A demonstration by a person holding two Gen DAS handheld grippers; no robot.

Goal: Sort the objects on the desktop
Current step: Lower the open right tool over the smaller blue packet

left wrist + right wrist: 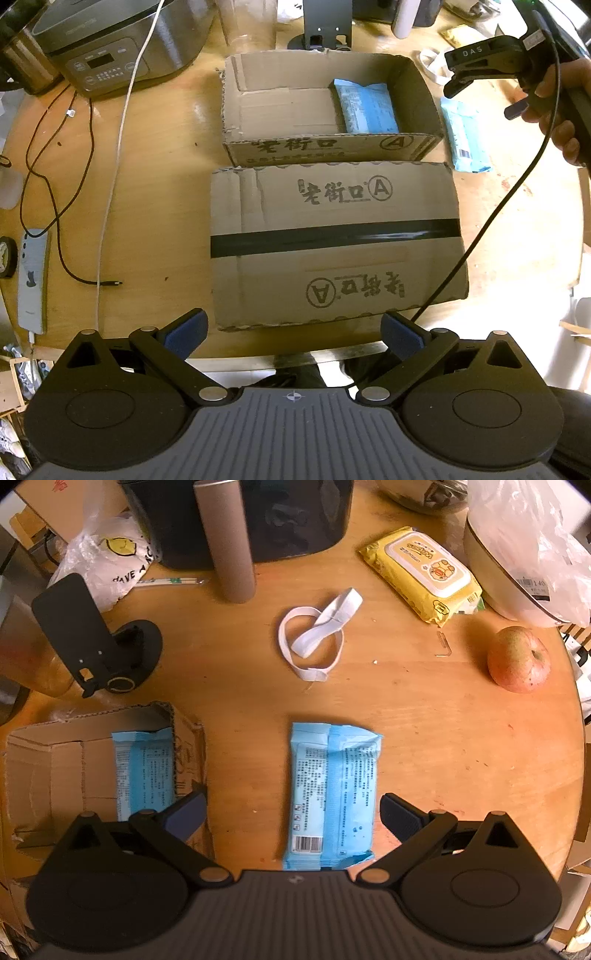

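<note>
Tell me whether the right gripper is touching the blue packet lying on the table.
Apart. In the right wrist view the right gripper is open, with bare table showing between each pad and the blue packet.

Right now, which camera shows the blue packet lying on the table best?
The right wrist view: the blue packet lies whole between the open jaws. The left wrist view shows it only small and distorted beside the open box.

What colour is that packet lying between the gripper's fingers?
Light blue packet with small dark print and a barcode; the right wrist view shows it best.
</note>
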